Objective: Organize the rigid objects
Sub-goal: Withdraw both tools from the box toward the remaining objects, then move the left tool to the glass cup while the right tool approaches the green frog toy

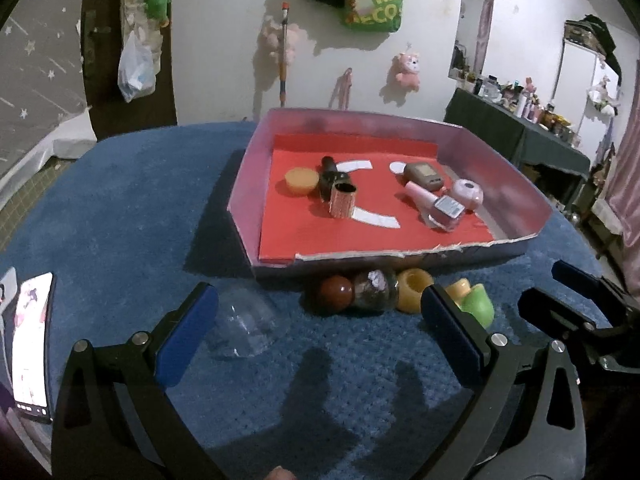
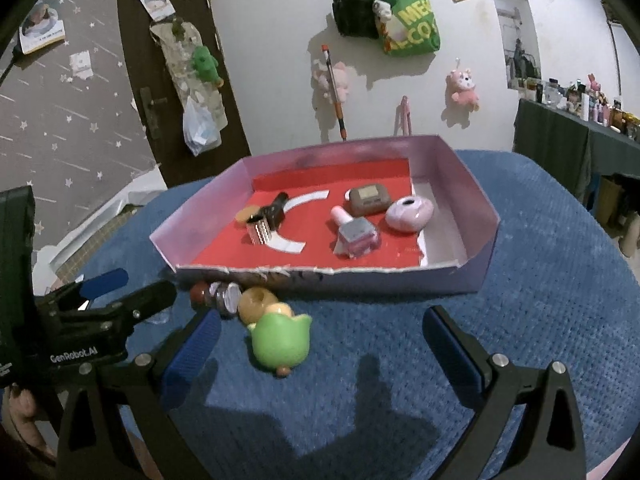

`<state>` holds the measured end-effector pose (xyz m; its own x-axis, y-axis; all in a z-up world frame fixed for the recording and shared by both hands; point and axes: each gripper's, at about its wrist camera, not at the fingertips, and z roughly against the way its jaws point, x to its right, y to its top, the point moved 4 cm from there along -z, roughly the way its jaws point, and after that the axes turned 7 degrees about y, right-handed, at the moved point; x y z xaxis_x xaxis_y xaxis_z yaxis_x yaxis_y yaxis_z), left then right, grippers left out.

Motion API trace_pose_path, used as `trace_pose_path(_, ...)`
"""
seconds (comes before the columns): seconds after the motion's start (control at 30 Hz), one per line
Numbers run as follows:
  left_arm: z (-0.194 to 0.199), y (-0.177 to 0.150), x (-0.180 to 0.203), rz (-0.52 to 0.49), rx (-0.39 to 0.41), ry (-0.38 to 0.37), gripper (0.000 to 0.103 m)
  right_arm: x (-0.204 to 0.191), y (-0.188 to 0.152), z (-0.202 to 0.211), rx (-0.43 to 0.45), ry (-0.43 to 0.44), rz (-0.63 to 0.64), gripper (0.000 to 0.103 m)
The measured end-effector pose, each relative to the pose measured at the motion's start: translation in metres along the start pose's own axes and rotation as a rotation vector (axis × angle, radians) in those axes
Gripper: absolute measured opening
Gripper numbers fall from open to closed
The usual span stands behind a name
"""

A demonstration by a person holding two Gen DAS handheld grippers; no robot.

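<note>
Right wrist view: the green duck toy (image 2: 282, 342) lies just ahead-left of the right claw (image 2: 322, 344), whose jaws are spread wide and empty, nearer it than the left claw (image 2: 120, 292).

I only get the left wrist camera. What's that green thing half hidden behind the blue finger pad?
Observer: In the right wrist view it's a green toy with two pointed ears, lying whole on the blue cloth, outside the tray.
Operator: Is the other gripper holding it?
Observer: No. The right gripper is open; the toy lies between its fingers, nearer the left one, touching neither.
Operator: Can you see my gripper from there?
Observer: Yes, the left gripper shows at the left edge, with GenRobot.AI printed on its body.
</note>
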<state>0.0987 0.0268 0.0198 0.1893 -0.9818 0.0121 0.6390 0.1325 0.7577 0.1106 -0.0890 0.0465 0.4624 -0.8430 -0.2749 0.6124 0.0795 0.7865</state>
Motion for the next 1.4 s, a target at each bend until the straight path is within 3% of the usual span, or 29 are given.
trace_pose_path(0.67,-0.031,-0.026,-0.011,0.041,-0.128,-0.046,0.103,0.001,-0.018,-0.026,-0.116,0.006,-0.028,0.103)
trace_pose_path(0.9,-0.042,-0.018,-0.005,0.044,-0.141,-0.069,0.103,-0.001,-0.023,-0.037,-0.149,0.011,-0.021,0.103)
trace_pose_path(1.4,-0.059,-0.004,0.005,0.034,-0.175,-0.034,0.103,0.005,-0.027,-0.040,-0.161,0.009,-0.015,0.102)
